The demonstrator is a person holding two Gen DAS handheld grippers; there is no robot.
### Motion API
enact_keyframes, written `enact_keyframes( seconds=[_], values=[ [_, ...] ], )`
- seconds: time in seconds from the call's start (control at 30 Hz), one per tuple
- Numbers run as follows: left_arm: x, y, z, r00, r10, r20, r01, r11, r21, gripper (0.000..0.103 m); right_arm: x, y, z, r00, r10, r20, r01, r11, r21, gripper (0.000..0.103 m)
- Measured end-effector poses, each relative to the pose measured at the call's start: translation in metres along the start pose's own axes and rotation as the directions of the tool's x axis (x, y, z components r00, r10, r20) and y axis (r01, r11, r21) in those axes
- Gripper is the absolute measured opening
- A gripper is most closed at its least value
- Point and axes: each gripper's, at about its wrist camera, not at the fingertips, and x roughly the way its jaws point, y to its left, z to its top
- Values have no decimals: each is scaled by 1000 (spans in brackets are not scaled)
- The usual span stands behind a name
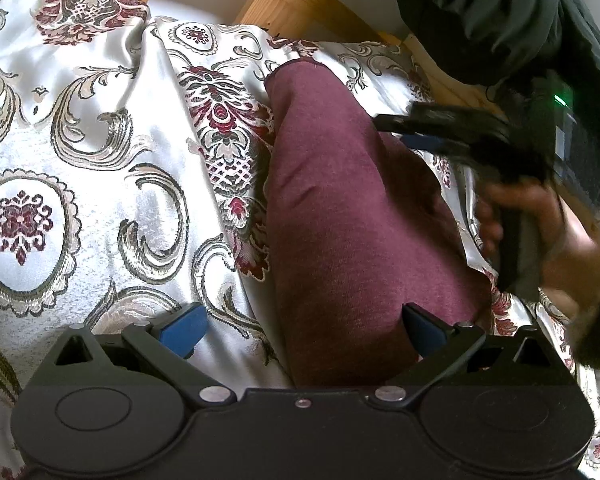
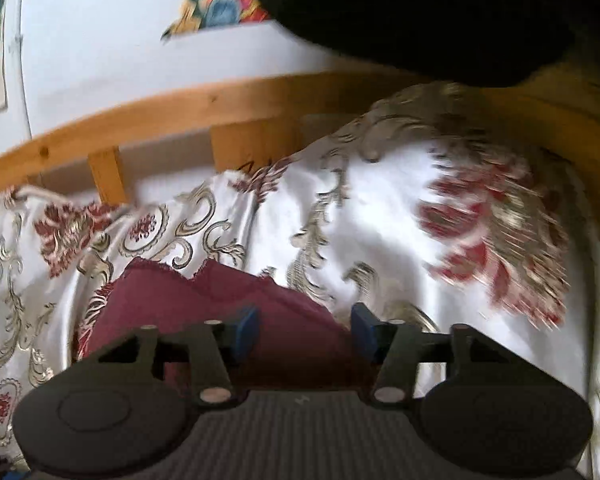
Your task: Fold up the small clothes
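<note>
Maroon knit garment (image 1: 352, 208), a folded strip on the patterned satin bedspread (image 1: 100, 160) toward its wooden-rail edge, wants smoothing flat before another fold, since the left gripper (image 1: 304, 332) gapes wide and the right gripper (image 2: 304, 334) stands part-open, both empty.

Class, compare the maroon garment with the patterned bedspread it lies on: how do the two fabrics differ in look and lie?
The maroon garment is one plain dull colour, while the patterned bedspread is shiny white with red and gold scrollwork. The garment lies as a long narrow strip; the bedspread spreads across the whole bed. The garment looks fairly smooth; the bedspread is rucked into ridges beside it. Both are cloth, and dark red appears in each.
</note>
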Motion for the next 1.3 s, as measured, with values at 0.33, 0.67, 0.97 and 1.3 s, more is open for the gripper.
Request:
enact_keyframes(
  seconds=[0.33,0.67,0.97,1.3],
  values=[
    [-1,1,0,999,-18,29,19,1000,-6,102,-8,34,18,984,2,178,20,992,-123,7],
    [2,-4,0,1000,-24,15,23,1000,13,101,12,26,7,994,-44,98,53,994,-95,31],
    [5,-1,1,1000,-29,9,29,1000,9,103,-58,-33,-41,990,-42,131,26,992,122,96],
    [5,-1,0,1000,-26,12,26,1000,15,103,-57,-47,-97,999,39,33,-48,952,301,101]
  ],
)
